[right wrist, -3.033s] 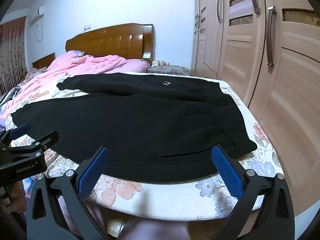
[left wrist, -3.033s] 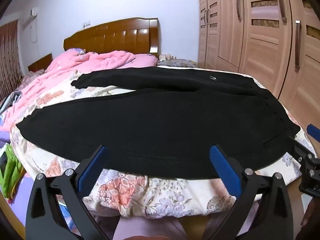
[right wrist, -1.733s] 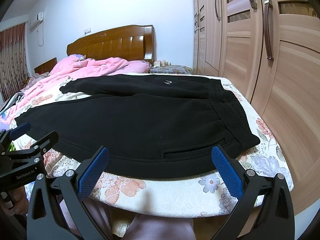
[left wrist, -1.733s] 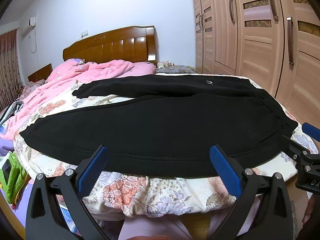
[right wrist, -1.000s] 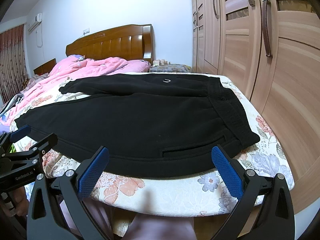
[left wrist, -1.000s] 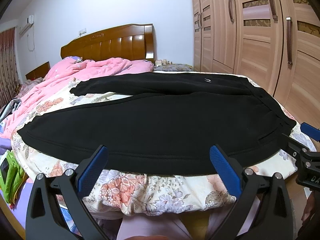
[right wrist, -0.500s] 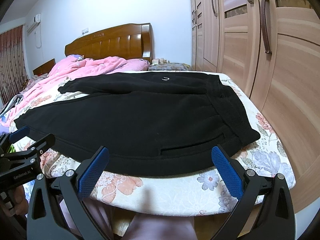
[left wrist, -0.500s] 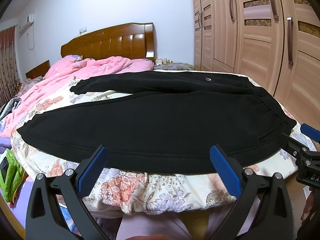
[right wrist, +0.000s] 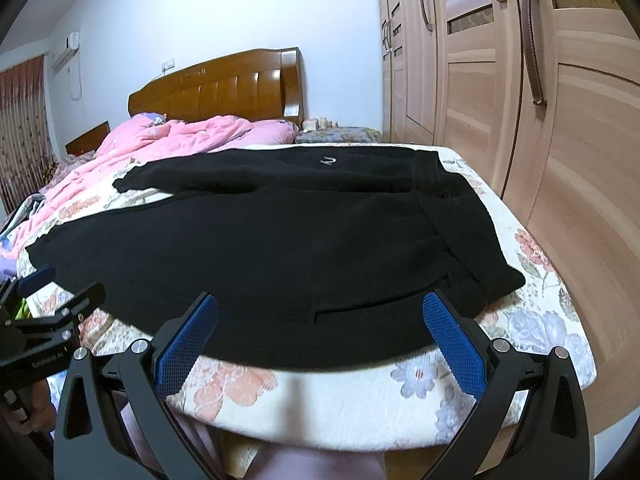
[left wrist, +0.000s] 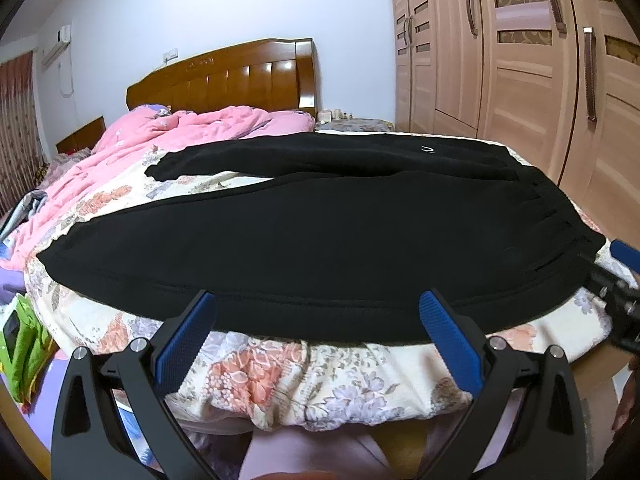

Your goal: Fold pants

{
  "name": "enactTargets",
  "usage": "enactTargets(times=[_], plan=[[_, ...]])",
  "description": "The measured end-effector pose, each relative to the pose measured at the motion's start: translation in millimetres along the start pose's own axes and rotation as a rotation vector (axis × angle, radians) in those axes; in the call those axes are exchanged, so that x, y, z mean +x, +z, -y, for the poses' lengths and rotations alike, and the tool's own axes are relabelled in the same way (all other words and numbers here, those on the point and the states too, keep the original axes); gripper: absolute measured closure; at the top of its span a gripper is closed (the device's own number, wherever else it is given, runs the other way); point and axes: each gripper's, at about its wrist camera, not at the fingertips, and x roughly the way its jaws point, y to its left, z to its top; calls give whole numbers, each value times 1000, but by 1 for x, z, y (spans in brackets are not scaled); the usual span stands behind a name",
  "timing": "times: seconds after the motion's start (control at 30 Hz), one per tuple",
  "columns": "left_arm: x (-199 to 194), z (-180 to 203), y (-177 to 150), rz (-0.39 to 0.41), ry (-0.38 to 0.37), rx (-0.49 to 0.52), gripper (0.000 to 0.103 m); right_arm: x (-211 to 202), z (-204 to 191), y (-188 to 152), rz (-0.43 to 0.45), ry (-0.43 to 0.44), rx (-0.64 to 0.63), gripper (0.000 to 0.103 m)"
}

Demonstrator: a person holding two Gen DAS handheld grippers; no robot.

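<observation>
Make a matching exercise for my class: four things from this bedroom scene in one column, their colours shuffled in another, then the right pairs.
Things:
1. pants
2. quilt
3. headboard
4. left claw pads

Colours:
A. blue
B. brown
C. black
D. pink

Pairs: 1-C, 2-D, 3-B, 4-A

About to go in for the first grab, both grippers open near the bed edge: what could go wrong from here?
The pants near edge overhangs the floral sheet, so a pinch by the left gripper or right gripper may catch sheet too. The far leg lies splayed apart, so the fold may come out uneven.
</observation>
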Motion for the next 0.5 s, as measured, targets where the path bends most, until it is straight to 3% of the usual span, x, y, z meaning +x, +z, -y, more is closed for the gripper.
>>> enactTargets(times=[0.13,0.27,0.37,0.5], plan=[[8,2,4,-8,16,26,1,9,4,11,4,6,6,4],[23,6,18,-33,7,90,2,31,13,43,-14,28,-27,4],[38,3,51,-25,37,147,1,59,30,89,-26,31,-45,4],[73,-13,114,-42,7,165,2,127,61,156,-58,20,-62,4]])
